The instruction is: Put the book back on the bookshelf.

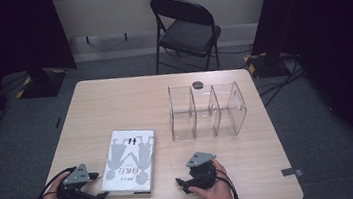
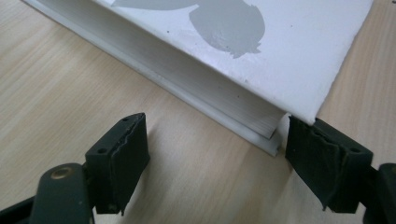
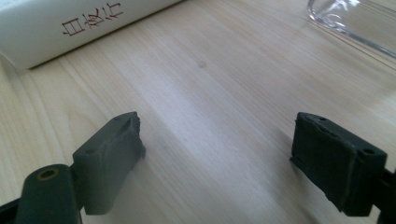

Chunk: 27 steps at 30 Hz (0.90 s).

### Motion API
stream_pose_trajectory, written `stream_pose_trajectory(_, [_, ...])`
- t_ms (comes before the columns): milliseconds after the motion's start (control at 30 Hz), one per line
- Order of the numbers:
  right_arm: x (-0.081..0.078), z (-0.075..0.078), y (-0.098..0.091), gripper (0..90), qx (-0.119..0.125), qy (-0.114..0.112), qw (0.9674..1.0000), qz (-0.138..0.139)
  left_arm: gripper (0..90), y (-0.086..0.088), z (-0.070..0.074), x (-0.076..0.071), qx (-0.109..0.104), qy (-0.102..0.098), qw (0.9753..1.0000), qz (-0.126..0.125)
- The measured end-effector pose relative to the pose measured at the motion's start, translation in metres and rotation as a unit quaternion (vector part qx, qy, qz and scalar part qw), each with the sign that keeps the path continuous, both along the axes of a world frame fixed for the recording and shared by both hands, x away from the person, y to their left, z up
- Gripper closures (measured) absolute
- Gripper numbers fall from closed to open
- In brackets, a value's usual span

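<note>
A: High view first. The white book (image 1: 128,161) lies flat on the desk (image 1: 114,101), lower left of centre. The left tool (image 1: 94,193) sits at the book's lower left corner, and the right tool (image 1: 180,183) rests on bare wood to the book's right, lower centre. A clear divider rack (image 1: 208,111) stands right of centre.

B: And the left gripper view?

A: The book (image 2: 261,51) fills the upper part, cover up, pages facing the camera. The left tool (image 2: 215,154) is released: its jaws stand apart, one out on the desk (image 2: 70,84) at lower left, the other right at the book's near corner, lower right. Whether that one touches the cover edge I can't tell.

B: Right gripper view?

A: The right tool (image 3: 217,161) is spread wide with nothing between its jaws, just wood. The book's spine (image 3: 79,23) with red characters sits upper left, the rack (image 3: 355,21) upper right.

B: What could go wrong?

A: I judge the left jaw at the corner may catch only the overhanging cover, so closing there could bend it or let the pages sag open. Pushing instead would slide the book across the smooth wood.
</note>
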State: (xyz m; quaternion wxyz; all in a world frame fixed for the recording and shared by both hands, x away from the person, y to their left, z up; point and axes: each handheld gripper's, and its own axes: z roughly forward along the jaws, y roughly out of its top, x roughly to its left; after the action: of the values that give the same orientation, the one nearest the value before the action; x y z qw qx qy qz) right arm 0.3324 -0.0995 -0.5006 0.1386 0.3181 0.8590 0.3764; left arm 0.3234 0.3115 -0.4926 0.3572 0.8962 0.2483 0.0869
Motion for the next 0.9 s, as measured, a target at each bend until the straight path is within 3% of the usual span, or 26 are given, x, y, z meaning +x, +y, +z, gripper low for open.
stream_pose_trajectory(233, [-0.001, 0.0, 0.021, 21.3, 0.003, -0.006, 0.9996, 0.029, 19.0, -0.013, 0.0, -0.001, -0.016, 0.008, 0.9996, -0.022])
stream_pose_trajectory(333, [0.0, 0.0, 0.03, 22.0, 0.003, -0.005, 0.9995, 0.03, 28.3, -0.018, 0.0, -0.001, -0.006, -0.004, 0.9996, -0.029])
stream_pose_trajectory(433, [0.001, 0.0, 0.04, 22.4, 0.003, -0.005, 0.9993, 0.038, 32.4, -0.02, 0.003, -0.001, 0.002, -0.003, 0.9997, -0.024])
stream_pose_trajectory(533, [0.002, 0.0, 0.045, 22.9, 0.003, -0.005, 0.999, 0.045, 34.4, -0.019, 0.002, -0.001, -0.004, 0.0, 0.9998, -0.018])
stream_pose_trajectory(667, [0.002, 0.0, 0.049, 23.1, 0.004, -0.005, 0.9988, 0.049, 36.3, -0.022, 0.007, -0.004, 0.011, 0.0, 0.9999, -0.012])
stream_pose_trajectory(767, [0.002, 0.0, 0.05, 23.1, 0.005, -0.004, 0.9987, 0.051, 39.4, -0.021, 0.009, -0.005, 0.008, 0.001, 0.9999, -0.011])
stream_pose_trajectory(900, [0.001, 0.0, 0.052, 23.3, 0.003, -0.01, 0.9985, 0.054, 45.5, -0.018, 0.017, -0.01, -0.014, -0.012, 0.9998, -0.002])
